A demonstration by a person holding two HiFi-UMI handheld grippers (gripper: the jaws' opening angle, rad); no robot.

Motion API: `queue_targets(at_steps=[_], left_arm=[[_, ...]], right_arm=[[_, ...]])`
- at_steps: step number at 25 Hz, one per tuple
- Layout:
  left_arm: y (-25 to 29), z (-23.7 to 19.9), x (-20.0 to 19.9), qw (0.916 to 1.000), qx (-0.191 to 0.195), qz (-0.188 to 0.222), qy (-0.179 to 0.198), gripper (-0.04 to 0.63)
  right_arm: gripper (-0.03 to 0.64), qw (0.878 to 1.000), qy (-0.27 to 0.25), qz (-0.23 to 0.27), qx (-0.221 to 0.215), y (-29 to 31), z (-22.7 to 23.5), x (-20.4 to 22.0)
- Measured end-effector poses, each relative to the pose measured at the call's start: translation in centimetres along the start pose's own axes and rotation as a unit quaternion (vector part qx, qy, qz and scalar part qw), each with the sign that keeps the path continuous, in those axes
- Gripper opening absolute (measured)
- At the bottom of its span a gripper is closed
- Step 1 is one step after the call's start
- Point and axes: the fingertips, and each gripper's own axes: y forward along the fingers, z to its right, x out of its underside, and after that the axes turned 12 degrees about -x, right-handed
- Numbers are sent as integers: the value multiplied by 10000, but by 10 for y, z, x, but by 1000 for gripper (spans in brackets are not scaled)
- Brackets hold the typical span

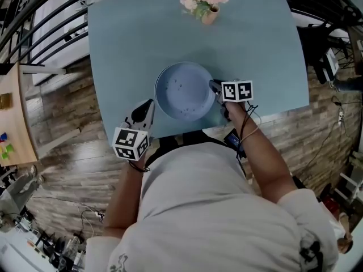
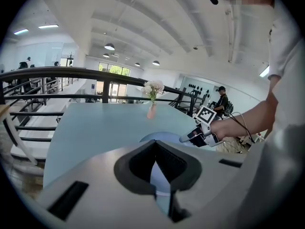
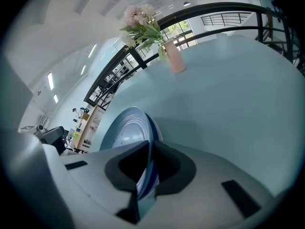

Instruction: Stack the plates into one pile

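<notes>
A pile of blue plates (image 1: 184,89) lies on the pale blue table (image 1: 125,50), near its front edge. My right gripper (image 1: 216,88) is at the pile's right rim. In the right gripper view the plates' rim (image 3: 126,128) stands between the jaws of the right gripper (image 3: 150,144), which are shut on it. My left gripper (image 1: 149,105) hovers just left of the pile, apart from it, over the table's front edge. Its jaws (image 2: 155,144) are shut with nothing in them. From there I see the plates (image 2: 162,138) and the right gripper (image 2: 190,136) ahead.
A pink vase of flowers (image 1: 207,1) stands at the far middle of the table. Black railings (image 1: 39,33) run along the left and far sides. A wooden side table (image 1: 14,112) sits at the left, over the wood floor.
</notes>
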Motion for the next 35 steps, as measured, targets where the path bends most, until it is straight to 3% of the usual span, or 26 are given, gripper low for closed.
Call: queue_targets(at_steps=[9, 14, 19, 26, 35], left_arm=[[4, -2, 0, 10000, 22, -41, -4, 5], [5, -3, -3, 10000, 32, -22, -1, 5], [9, -2, -13, 10000, 45, 58, 66, 5], [7, 3, -42, 9994, -2, 315, 170, 5], [-5, 5, -77, 9971, -94, 739, 150, 5]], right_arm=[[39, 9999, -55, -114, 90, 3, 5, 1], [118, 9984, -504, -105, 225, -4, 6, -7], [137, 9938, -1101, -82, 142, -10, -6, -20], [133, 9757, -2193, -47, 8, -26, -42, -43], [72, 9463, -3210, 344, -188, -66, -110, -74]])
